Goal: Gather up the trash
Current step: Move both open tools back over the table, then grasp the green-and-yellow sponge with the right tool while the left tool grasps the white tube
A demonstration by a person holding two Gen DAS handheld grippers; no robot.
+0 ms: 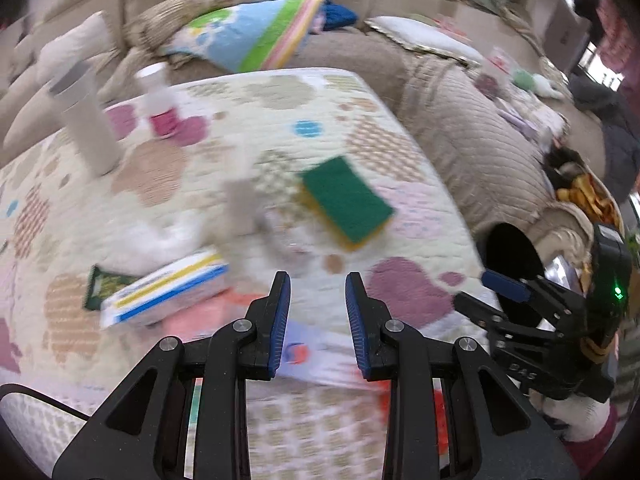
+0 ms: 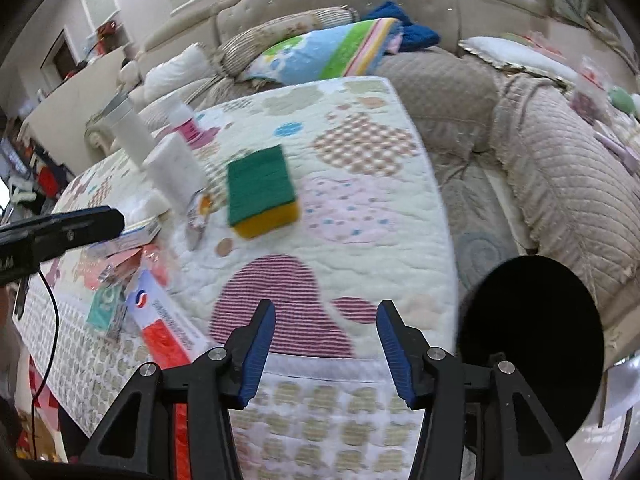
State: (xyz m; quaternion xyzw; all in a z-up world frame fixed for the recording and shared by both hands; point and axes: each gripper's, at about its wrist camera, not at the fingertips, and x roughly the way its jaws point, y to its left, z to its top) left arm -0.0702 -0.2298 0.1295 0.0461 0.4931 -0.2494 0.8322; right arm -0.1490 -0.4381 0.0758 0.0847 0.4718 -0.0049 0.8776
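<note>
The left gripper (image 1: 318, 312) hangs over the near edge of the quilted table cover (image 1: 256, 136), its jaws a little apart with nothing between them. The right gripper (image 2: 326, 344) is at its right, jaws wider apart and also empty, beside a black round bin (image 2: 532, 340) past the right edge. The trash lies to the left on the cover: a red and white wrapper (image 2: 168, 320), a small box (image 1: 168, 288) and a crumpled tissue (image 1: 156, 240), with a green sponge (image 1: 346, 200) farther away.
</note>
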